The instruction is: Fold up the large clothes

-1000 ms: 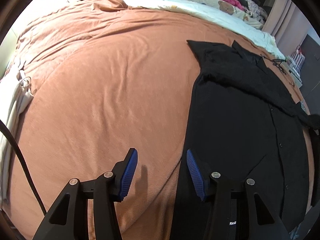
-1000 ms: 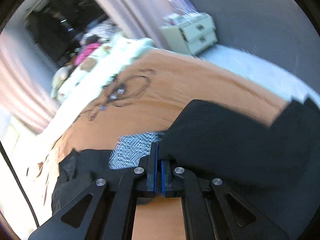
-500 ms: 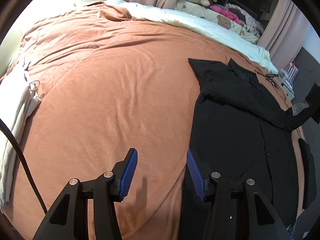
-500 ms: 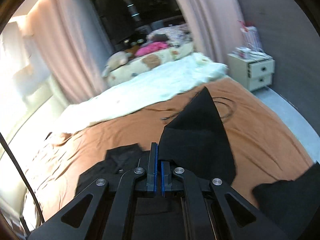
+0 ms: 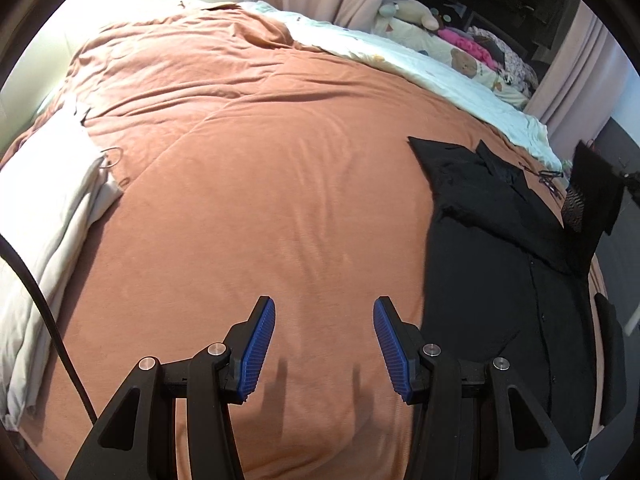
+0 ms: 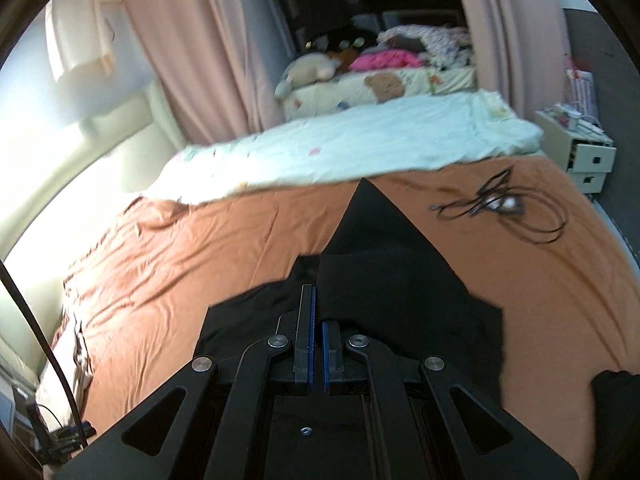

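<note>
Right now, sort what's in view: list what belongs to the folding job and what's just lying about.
Part of the job:
- black shirt, spread on the orange duvet
- its sleeve, lifted, clamped in the right gripper
- left gripper, open, empty, over the duvet

Lying about:
- tangled black cable
- white cloth at the bed edge
- pale quilt
- stuffed toy
- drawer unit

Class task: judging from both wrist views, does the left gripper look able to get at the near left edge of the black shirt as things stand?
Probably yes. The left gripper is open and empty over the orange duvet, with the black shirt edge just beside its right finger and nothing between. The right gripper holds a sleeve farther off.
</note>
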A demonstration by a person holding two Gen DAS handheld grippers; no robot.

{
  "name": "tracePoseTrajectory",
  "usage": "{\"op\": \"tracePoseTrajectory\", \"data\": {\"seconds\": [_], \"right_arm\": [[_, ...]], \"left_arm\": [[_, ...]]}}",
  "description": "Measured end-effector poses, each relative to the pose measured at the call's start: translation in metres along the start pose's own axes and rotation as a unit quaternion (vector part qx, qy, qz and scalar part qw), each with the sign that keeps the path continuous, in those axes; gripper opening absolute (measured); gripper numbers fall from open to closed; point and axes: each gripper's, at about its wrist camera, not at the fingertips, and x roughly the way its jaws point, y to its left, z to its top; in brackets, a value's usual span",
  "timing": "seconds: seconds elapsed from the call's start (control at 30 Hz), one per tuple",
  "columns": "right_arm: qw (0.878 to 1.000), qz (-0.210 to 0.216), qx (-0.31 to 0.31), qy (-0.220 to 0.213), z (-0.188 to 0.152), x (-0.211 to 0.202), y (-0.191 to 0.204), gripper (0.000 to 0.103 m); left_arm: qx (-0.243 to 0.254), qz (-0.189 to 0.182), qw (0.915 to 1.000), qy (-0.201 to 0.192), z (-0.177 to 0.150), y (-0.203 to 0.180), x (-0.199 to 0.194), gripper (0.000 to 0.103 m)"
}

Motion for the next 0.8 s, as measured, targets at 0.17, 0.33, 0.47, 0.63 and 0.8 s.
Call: {"op": "tracePoseTrajectory", "data": {"seconds": [0.17,0.33,0.47,0.63,0.8], "right_arm": [[0.989,-0.006,-0.025,0.147,-0.030,0.073,0.007,0.000],[0.981,0.033,-0.002,0.192,-0.052,0.084,-0.026,0.015],[0.983,0.040,0.035,0.174,-0.050,0.065,-0.059,0.056],[0.982,0.041,0.095,0.160,-0.054,0.039,-0.108,0.056],[0.969,-0.002,0.191,0.159,-0.074,0.035,-0.168,0.056]], "left_arm": [[-0.009,0.002,1.0000,0.000,-0.002,0.014,-0.001,0.054],[-0.004,-0.004,1.0000,0.004,-0.003,0.014,0.004,0.054],[0.001,-0.017,0.9998,0.008,-0.003,0.008,0.011,0.054],[0.011,-0.027,0.9995,0.013,-0.002,0.002,0.016,0.054],[0.014,-0.028,0.9994,0.015,-0.002,0.003,0.018,0.054]]}}
